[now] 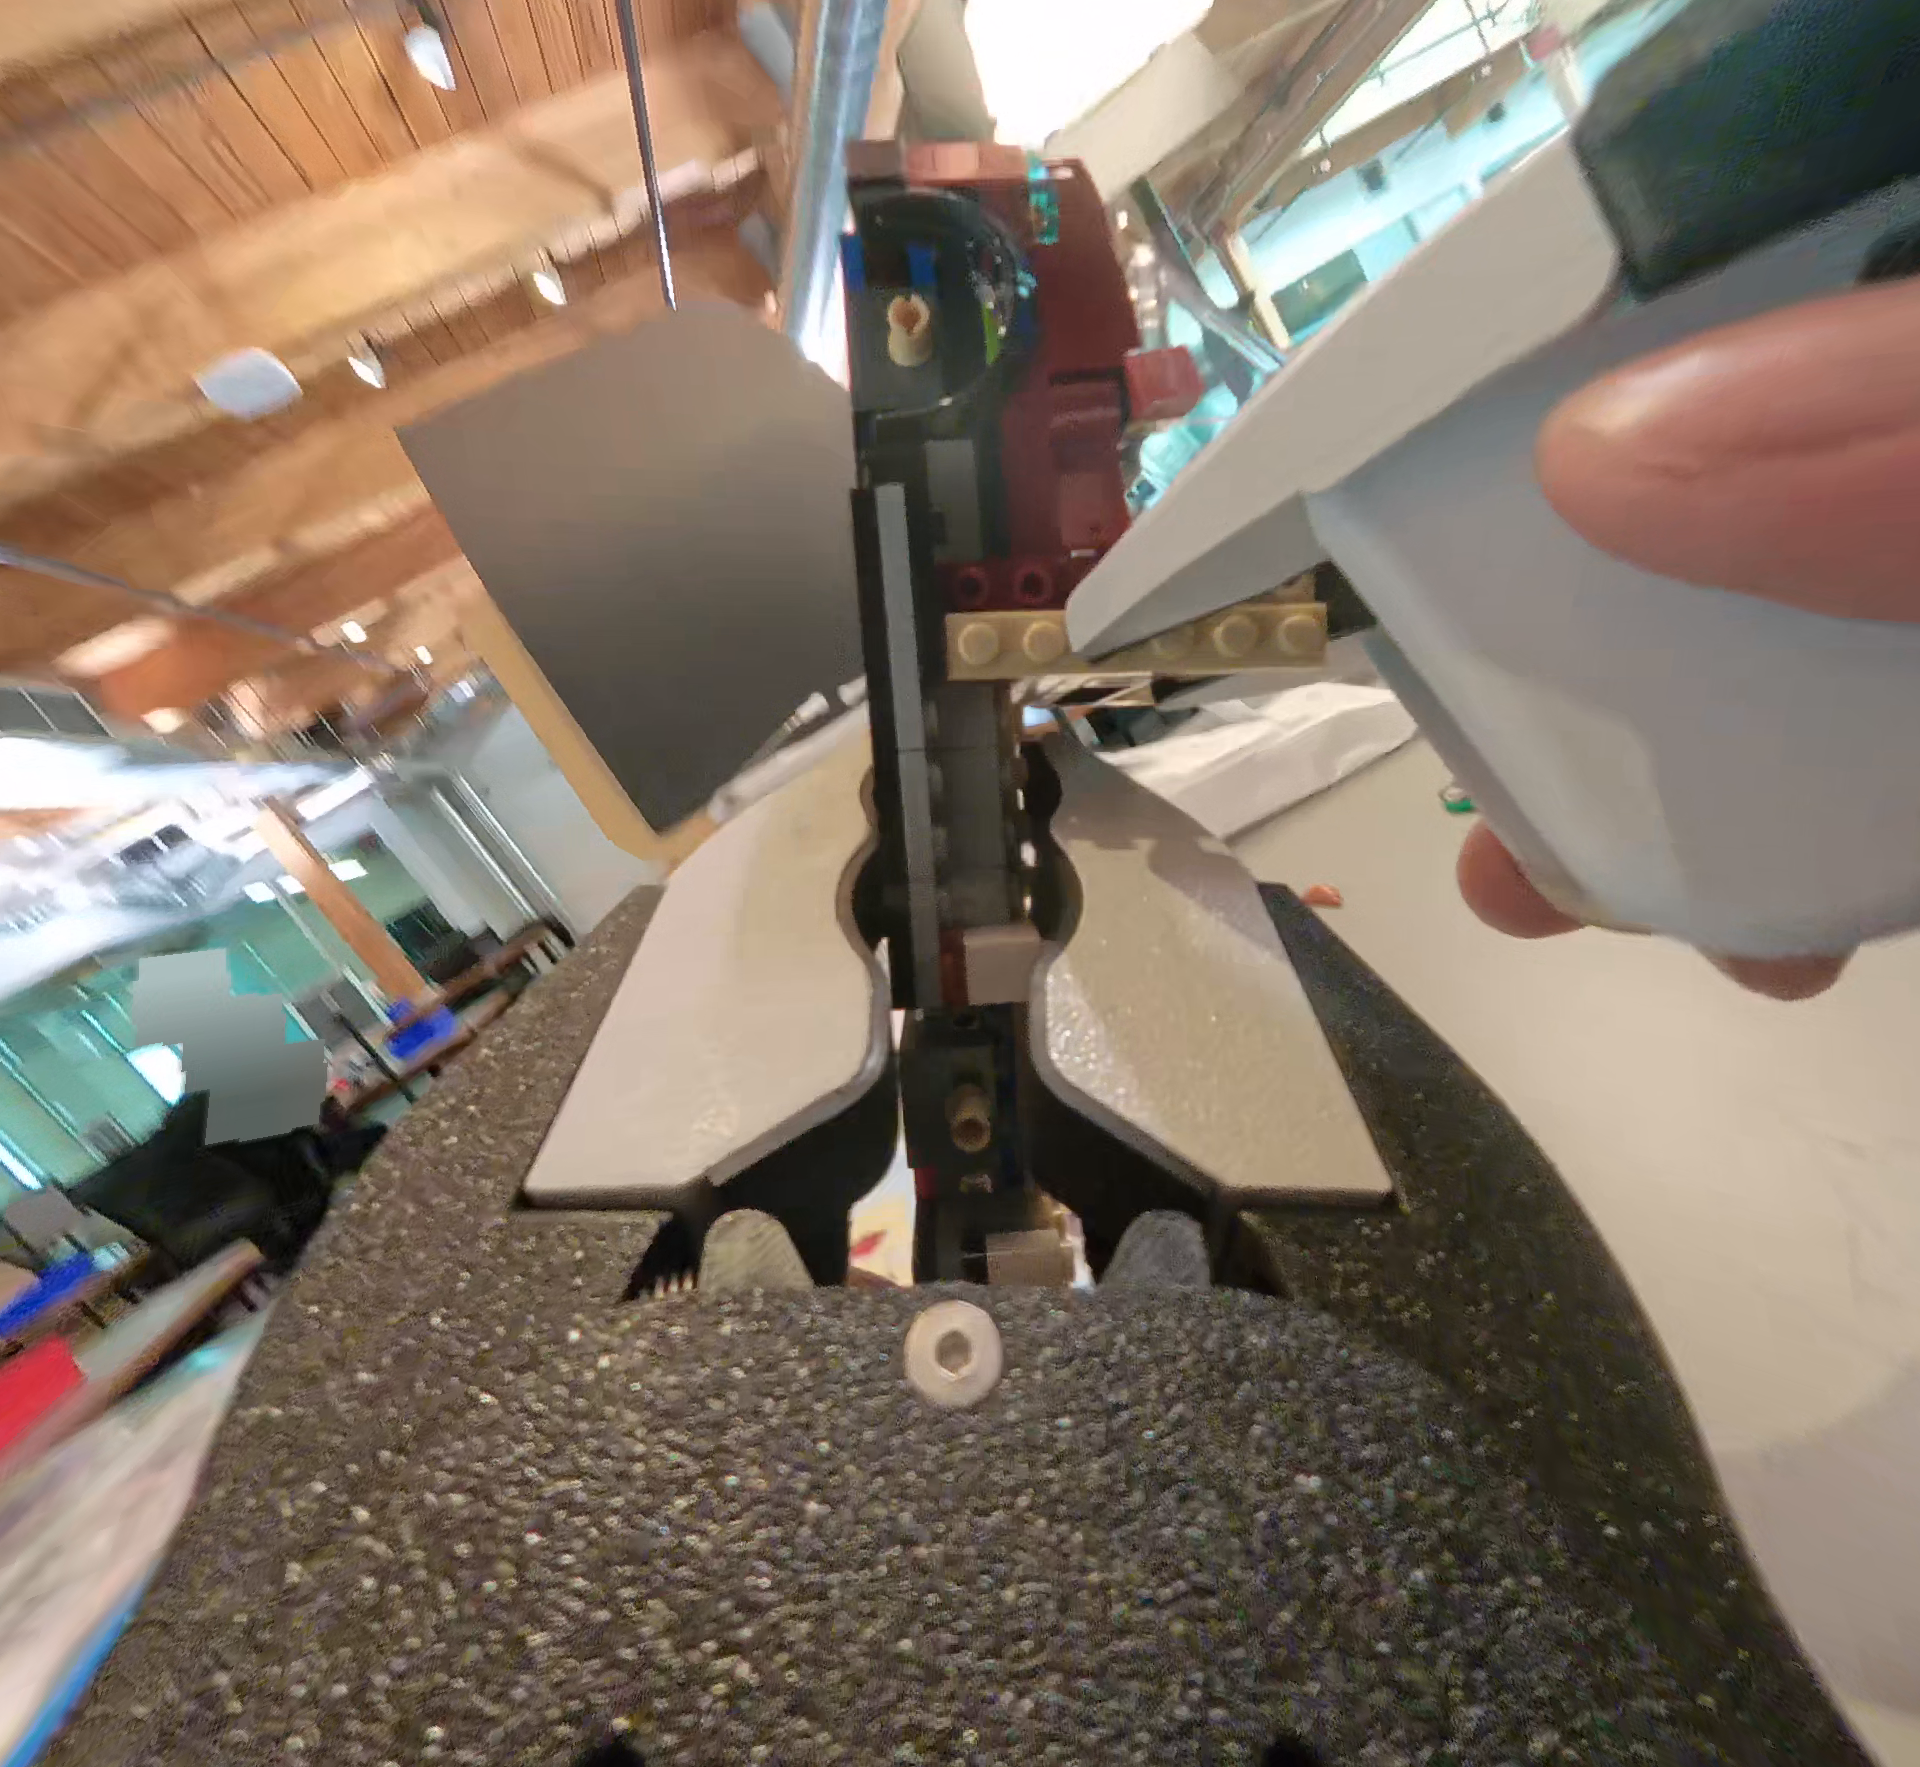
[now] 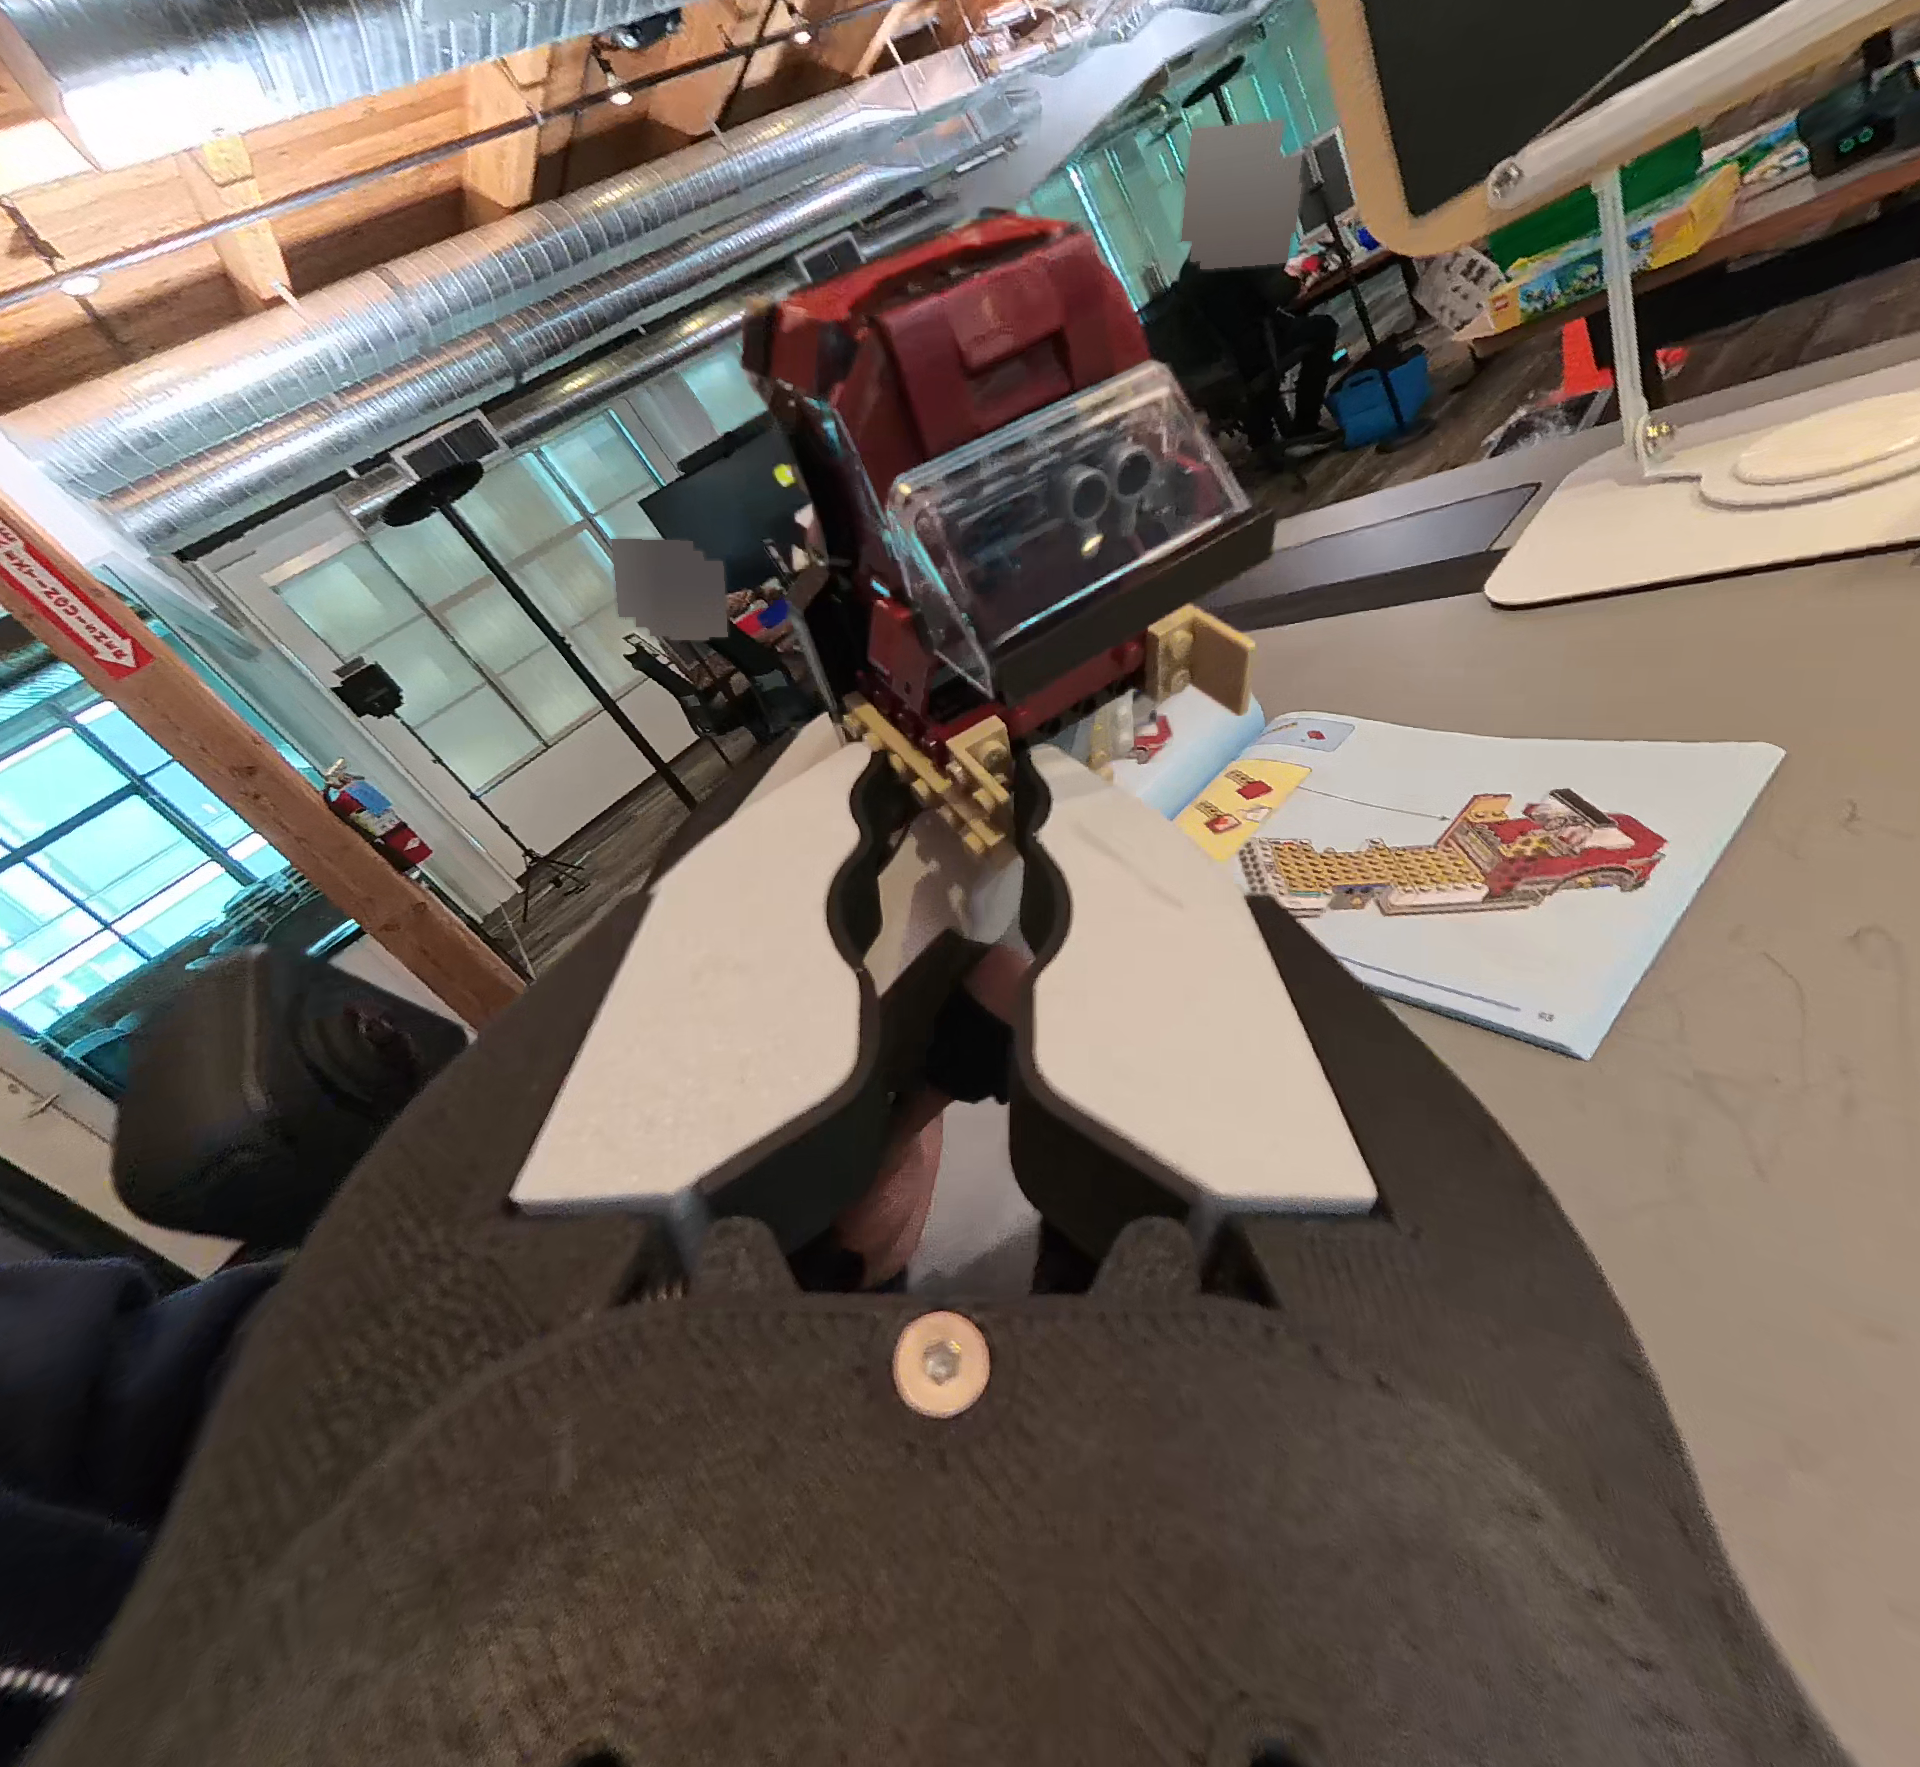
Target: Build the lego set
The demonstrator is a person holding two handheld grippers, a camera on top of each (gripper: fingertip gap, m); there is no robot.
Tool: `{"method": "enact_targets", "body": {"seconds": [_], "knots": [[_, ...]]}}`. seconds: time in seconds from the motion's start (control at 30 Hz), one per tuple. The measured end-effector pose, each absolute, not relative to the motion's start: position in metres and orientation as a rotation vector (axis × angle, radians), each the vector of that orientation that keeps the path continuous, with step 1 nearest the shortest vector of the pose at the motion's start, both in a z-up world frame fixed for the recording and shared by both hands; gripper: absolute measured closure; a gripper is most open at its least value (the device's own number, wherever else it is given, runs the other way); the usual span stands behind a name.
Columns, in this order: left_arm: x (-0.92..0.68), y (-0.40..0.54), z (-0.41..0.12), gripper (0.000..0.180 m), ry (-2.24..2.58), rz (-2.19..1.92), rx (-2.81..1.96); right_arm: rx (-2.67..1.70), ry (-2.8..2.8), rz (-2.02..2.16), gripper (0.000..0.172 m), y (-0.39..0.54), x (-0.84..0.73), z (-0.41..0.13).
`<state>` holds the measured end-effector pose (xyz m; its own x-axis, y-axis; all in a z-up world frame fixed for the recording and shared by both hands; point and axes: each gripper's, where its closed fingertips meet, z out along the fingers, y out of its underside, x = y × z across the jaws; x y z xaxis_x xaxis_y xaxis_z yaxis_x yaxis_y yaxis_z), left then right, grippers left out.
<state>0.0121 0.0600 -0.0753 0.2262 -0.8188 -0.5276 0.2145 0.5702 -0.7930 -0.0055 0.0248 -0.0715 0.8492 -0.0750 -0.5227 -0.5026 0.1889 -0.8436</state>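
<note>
Left gripper (image 1: 961,844) clamps the brick truck model (image 1: 966,429), long axis straight ahead; right gripper (image 2: 940,813) pinches its tan plate (image 2: 951,782) from the side.

tongs (image 2: 940,782) apparently gripping red brick truck (image 2: 997,470)

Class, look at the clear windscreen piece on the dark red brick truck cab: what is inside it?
Behind the clear windscreen, grey ringed parts show inside the dark red truck cab. Glare and the cab walls hide the rest of the interior.
</note>
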Motion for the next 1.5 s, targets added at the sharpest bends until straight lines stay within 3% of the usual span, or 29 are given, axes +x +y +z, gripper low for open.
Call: {"method": "enact_targets", "body": {"seconds": [0.2,0.37,0.63,0.8,0.97,1.17,1.37,1.5], "knots": [[0.030,0.065,-0.104,0.159,1.352,-0.835,-0.991,-1.504,0.498,0.238,0.135,0.025,0.003,-0.091],[0.027,0.069,-0.128,0.159,1.616,-0.891,-1.283,-1.617,0.373,0.049,0.133,0.012,0.010,-0.103],[0.004,0.045,-0.151,0.158,2.144,-1.177,-1.558,-1.710,-0.307,-0.637,0.133,0.001,0.011,-0.095],[-0.012,0.044,-0.150,0.158,2.379,-1.223,-1.586,-1.674,-0.811,-0.907,0.113,0.003,-0.007,-0.096],[-0.031,0.047,-0.146,0.159,2.645,-1.209,-1.412,-1.662,-1.113,-0.832,0.109,0.001,-0.027,-0.096],[-0.047,0.058,-0.151,0.159,2.843,-1.038,-1.196,-1.721,-1.159,-0.585,0.117,0.002,-0.034,-0.083],[-0.033,0.070,-0.151,0.159,2.739,-0.733,-0.971,-1.878,-0.947,-0.343,0.127,0.015,-0.025,-0.075],[-0.026,0.069,-0.154,0.158,2.633,-0.769,-0.977,-1.931,-0.693,-0.277,0.138,0.019,-0.007,-0.072]]}}
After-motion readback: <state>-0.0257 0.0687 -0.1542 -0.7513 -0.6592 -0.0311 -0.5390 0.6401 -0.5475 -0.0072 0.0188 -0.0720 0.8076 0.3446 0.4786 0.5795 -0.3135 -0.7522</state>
